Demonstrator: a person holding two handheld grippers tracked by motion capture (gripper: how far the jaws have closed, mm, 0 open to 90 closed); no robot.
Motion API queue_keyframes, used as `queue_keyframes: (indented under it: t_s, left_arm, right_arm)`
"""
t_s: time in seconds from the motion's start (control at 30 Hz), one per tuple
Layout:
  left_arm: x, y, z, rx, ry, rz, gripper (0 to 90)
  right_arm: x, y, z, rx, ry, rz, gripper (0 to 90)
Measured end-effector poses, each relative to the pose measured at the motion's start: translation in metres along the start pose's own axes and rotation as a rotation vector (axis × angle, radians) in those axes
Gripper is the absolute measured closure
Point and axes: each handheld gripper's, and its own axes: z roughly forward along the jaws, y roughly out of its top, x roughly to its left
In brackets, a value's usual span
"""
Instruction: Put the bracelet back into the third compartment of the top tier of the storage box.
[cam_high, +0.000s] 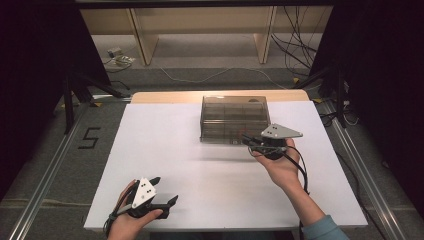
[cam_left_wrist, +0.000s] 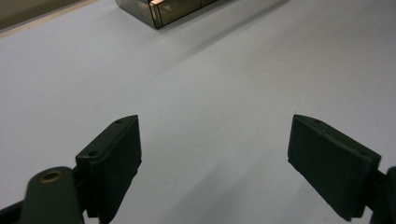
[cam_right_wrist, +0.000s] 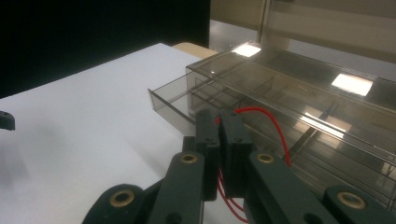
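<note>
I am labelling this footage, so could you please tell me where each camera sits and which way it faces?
High view: above the person's side, facing forward and down on the table; both forearms and each hand-held gripper show, left, right.
Left gripper view: rides the left hand-held gripper, jaws open, facing across the table toward the box.
Right gripper view: rides the right hand-held gripper, shut on a red wire at the box.
All three share the box and table.

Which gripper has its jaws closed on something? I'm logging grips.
The right gripper, at the smoky plastic drawer box: its jaws are pinched shut on a thin red wire. The left gripper, near the table's front edge, stands wide open with nothing between.
</note>
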Motion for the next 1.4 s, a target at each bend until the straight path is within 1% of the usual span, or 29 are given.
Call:
queue_keyframes:
  t_s: [0.47, 0.9, 1.1, 1.4]
  left_arm:
    - [0.0, 0.0, 0.0, 0.0, -0.001, 0.001, 17.4]
    - [0.0, 0.0, 0.0, -0.002, -0.001, 0.001, 17.4]
    - [0.0, 0.0, 0.0, -0.001, -0.001, 0.001, 17.4]
    - [0.0, 0.0, 0.001, -0.002, -0.002, 0.0, 17.4]
  right_arm:
    - [-0.008, 0.001, -0.001, -0.006, -0.017, 0.013, 87.3]
    - [-0.014, 0.0, 0.0, 0.001, -0.033, 0.024, 87.3]
    - [-0.018, 0.0, 0.0, -0.003, -0.037, 0.024, 87.3]
    - [-0.025, 0.002, -0.001, -0.008, -0.054, 0.04, 87.2]
